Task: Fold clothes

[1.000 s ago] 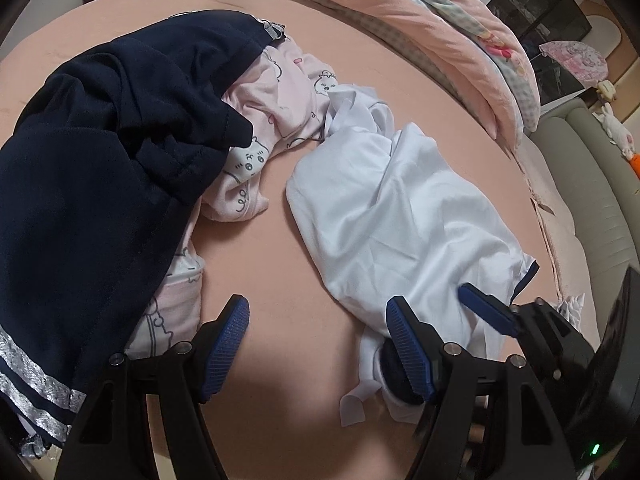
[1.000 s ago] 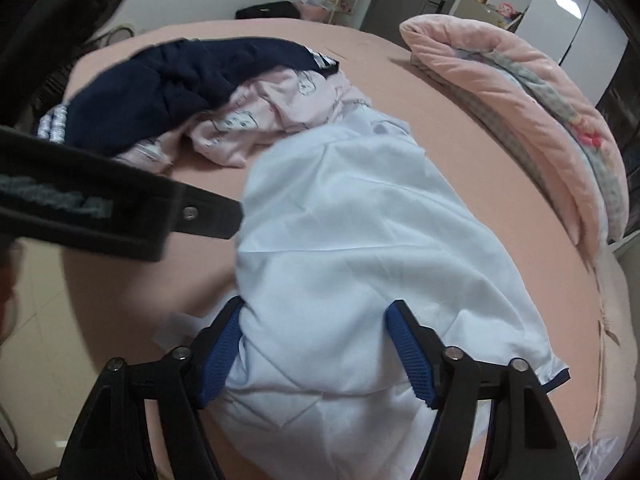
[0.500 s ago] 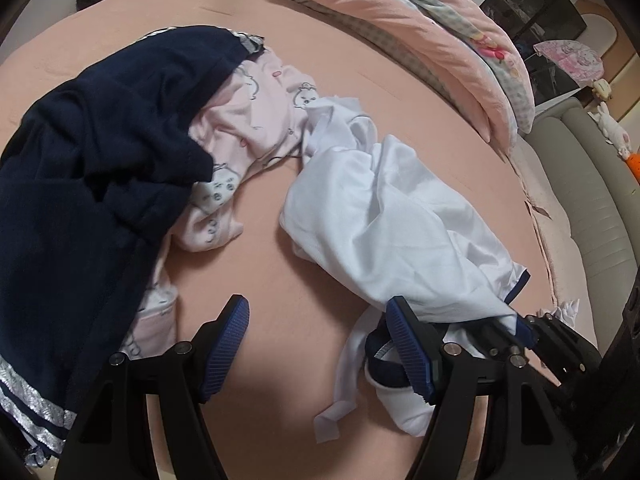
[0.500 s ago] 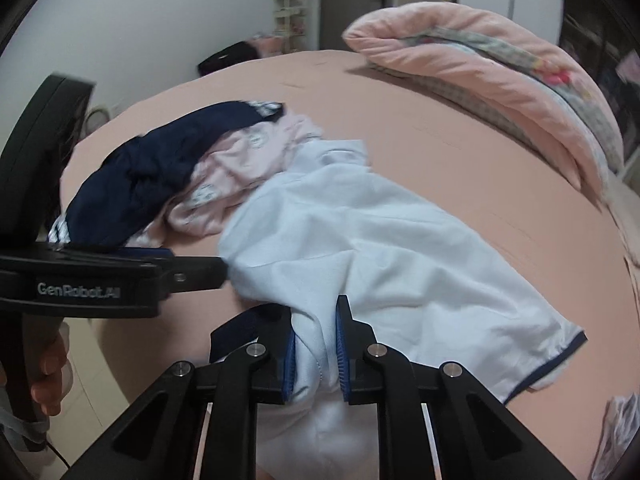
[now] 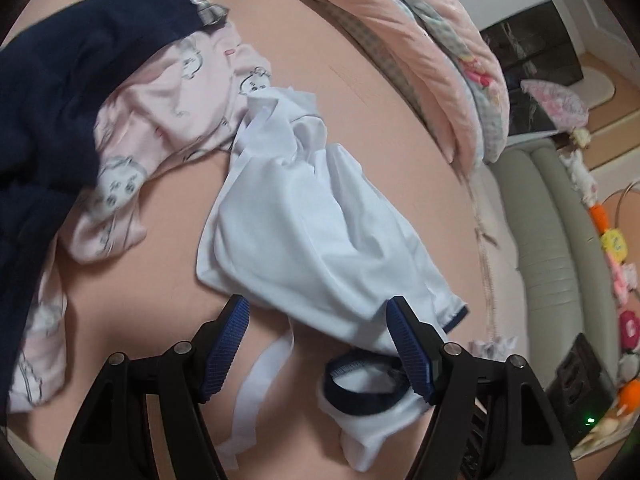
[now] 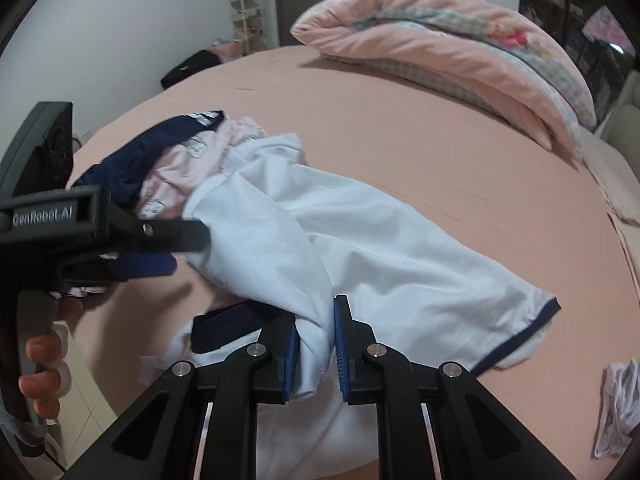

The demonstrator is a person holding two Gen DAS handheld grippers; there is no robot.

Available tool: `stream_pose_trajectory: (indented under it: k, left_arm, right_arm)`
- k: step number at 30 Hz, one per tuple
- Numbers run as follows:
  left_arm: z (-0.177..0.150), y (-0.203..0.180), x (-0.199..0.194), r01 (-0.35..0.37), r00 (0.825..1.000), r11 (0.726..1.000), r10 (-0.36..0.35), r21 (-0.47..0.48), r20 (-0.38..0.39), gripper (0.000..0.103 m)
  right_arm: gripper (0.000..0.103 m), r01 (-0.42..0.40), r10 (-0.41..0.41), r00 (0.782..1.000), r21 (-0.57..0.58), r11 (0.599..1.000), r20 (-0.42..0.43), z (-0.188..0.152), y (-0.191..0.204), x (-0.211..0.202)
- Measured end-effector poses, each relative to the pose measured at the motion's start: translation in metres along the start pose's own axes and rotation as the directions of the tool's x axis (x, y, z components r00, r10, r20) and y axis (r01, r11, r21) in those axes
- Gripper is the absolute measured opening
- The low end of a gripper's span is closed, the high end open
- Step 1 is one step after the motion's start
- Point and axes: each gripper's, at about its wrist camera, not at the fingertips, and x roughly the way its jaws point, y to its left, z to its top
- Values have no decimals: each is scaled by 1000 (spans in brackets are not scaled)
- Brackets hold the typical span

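Fabric of white shirt (image 6: 360, 240) sits pinched in right tool (image 6: 316, 344); left tool (image 5: 320, 344) gapes wide.

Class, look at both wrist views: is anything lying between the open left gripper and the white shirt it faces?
Nothing visible does. The left gripper hangs open right at the white shirt, whose edge the right gripper already pinches.

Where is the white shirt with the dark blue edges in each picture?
Left wrist view: the crumpled white shirt with dark blue trim lies mid-picture, running down to the open left gripper.
Right wrist view: it fills the middle, pinched low down in the right gripper.
Shared landmark: the folded pink quilt behind it.
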Motion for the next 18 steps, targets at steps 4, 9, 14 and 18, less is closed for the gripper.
stream_pose_trajectory:
  k: [4,9,14,18]
  left_arm:
    - [3,-6,10,-16,1000,1000,16,1,12,70]
    - [8,-7,22,-21,999,1000,20,16,26,50]
    - [10,-11,28,-47,998,997,44,57,53,26]
    - [10,-16,23,-48,996,995,42,91,75,22]
  right_arm:
    - [14,11,-11,1000,29,1000,-11,-1,-11,0]
    - [14,28,-26,999,55,998,-27,-2,-23,2]
    - [14,-3,6,999,73,997,-42,-4,-29,3]
    - [44,-39,40,999,54,998,-19,-2,-25,-4]
